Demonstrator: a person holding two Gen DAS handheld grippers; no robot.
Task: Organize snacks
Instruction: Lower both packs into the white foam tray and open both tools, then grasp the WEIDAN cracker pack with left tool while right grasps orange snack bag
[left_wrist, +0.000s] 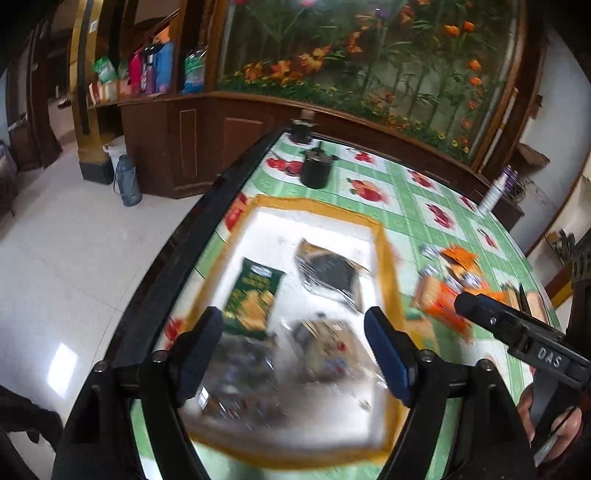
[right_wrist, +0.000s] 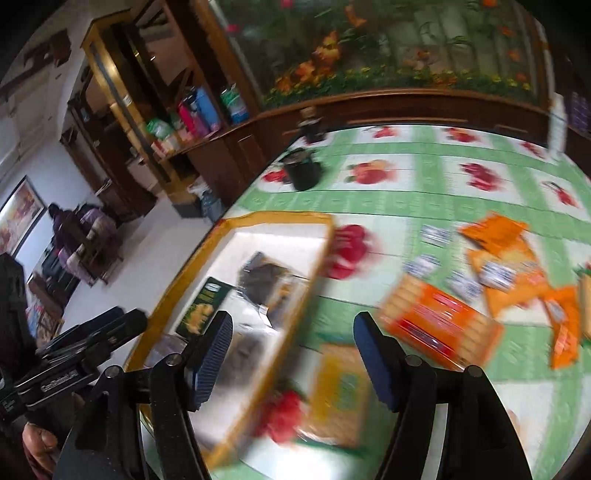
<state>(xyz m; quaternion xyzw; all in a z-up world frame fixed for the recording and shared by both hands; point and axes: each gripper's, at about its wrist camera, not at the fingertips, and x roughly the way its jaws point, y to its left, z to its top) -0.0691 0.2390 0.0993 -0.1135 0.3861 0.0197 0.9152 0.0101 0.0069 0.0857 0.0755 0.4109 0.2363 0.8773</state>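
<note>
A white box with a yellow rim (left_wrist: 386, 258) (right_wrist: 273, 218) lies on the table and holds several snack packs: a green one (left_wrist: 253, 295) (right_wrist: 203, 308), a dark one (left_wrist: 328, 273) (right_wrist: 267, 282) and blurred clear ones near my fingers. My left gripper (left_wrist: 295, 354) is open and empty above the box's near part. Orange snack packs (left_wrist: 448, 291) (right_wrist: 443, 328) and small wrapped pieces (right_wrist: 436, 234) lie scattered on the cloth right of the box. A yellow pack (right_wrist: 340, 391) lies below my right gripper (right_wrist: 291, 363), which is open and empty beside the box.
The table (right_wrist: 406, 199) has a green checked cloth with fruit prints. A black pot (left_wrist: 316, 168) (right_wrist: 303, 170) and a dark jar (left_wrist: 301, 129) stand at its far end. A white bottle (left_wrist: 493, 192) stands at the far right edge. Wooden shelves with bags stand behind.
</note>
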